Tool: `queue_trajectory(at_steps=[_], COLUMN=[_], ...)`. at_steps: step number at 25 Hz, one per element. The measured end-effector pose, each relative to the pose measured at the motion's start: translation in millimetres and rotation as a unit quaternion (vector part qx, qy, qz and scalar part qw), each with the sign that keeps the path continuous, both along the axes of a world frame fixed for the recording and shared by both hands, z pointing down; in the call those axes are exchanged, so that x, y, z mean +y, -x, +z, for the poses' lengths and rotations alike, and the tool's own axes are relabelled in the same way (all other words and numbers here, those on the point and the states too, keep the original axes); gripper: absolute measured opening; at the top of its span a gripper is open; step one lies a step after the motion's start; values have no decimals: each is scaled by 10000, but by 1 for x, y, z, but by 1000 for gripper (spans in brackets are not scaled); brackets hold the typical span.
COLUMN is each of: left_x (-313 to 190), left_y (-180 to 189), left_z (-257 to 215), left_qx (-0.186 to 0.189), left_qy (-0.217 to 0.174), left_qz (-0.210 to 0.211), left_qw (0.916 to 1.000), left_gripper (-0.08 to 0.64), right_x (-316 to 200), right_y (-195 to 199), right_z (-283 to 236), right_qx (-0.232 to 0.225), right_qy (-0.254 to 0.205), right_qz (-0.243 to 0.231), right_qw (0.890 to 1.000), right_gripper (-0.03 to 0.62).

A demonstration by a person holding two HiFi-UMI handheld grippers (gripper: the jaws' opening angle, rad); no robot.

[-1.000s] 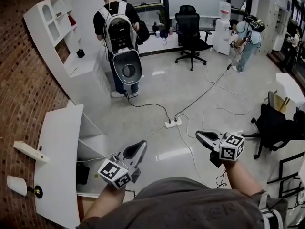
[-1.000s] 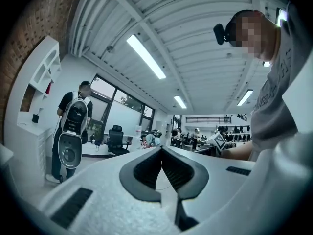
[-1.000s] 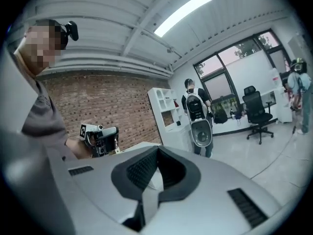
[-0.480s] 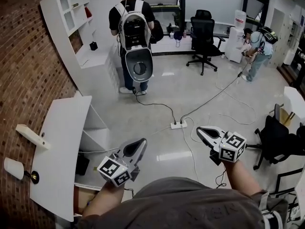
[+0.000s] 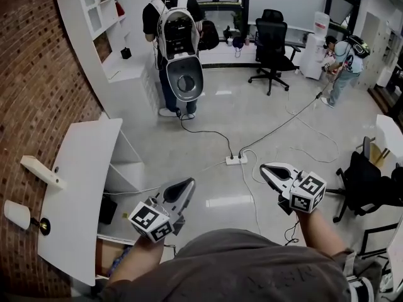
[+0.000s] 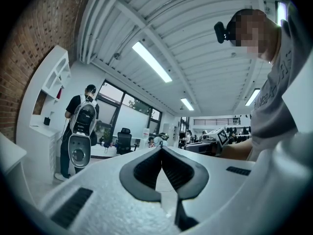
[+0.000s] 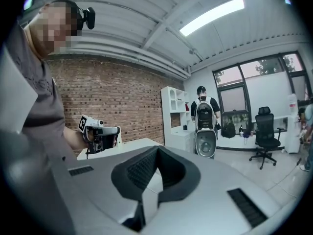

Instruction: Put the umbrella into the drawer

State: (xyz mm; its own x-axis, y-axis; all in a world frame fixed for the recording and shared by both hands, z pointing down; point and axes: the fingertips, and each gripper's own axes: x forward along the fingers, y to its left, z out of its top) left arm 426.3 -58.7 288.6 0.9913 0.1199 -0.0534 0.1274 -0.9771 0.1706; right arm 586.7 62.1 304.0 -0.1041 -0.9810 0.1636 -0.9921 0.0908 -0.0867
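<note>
I cannot make out an umbrella in any view. My left gripper (image 5: 187,184) hangs in front of the person, over the floor, with its jaws shut and nothing between them; its tips (image 6: 161,150) meet in the left gripper view. My right gripper (image 5: 264,167) is held at the same height further right, also shut and empty (image 7: 157,148). A white cabinet top (image 5: 82,194) stands to the left of the left gripper. Below its near end an open brown compartment (image 5: 110,257) shows; whether it is a drawer I cannot tell.
A brick wall (image 5: 31,93) runs along the left, with a white shelf unit (image 5: 101,36) further back. A person with a backpack (image 5: 176,36) stands by it. A power strip (image 5: 236,160) and cables lie on the floor ahead. Black office chairs (image 5: 368,178) stand at the right.
The head view has swung left, so the white cabinet and brick wall fill more of the picture. Both grippers stay shut; the right one has risen a little.
</note>
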Motion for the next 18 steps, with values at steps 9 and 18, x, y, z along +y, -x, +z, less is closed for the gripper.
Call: queue_trajectory(at_steps=[9,18], left_x=[-2,2], left_y=[9,15], left_z=[0,2], left_qx=[25,43], left_qy=[18,30], left_qz=[-55,-77], left_qw=[10000,10000], left_gripper=[3,3], right_x=[1,1], right_y=[8,16], right_z=[0,2], right_qx=[32,68], right_qy=[-3,-7], right_qz=[-24,-88], right_qw=[10000,9999], right_gripper=[-11,-11])
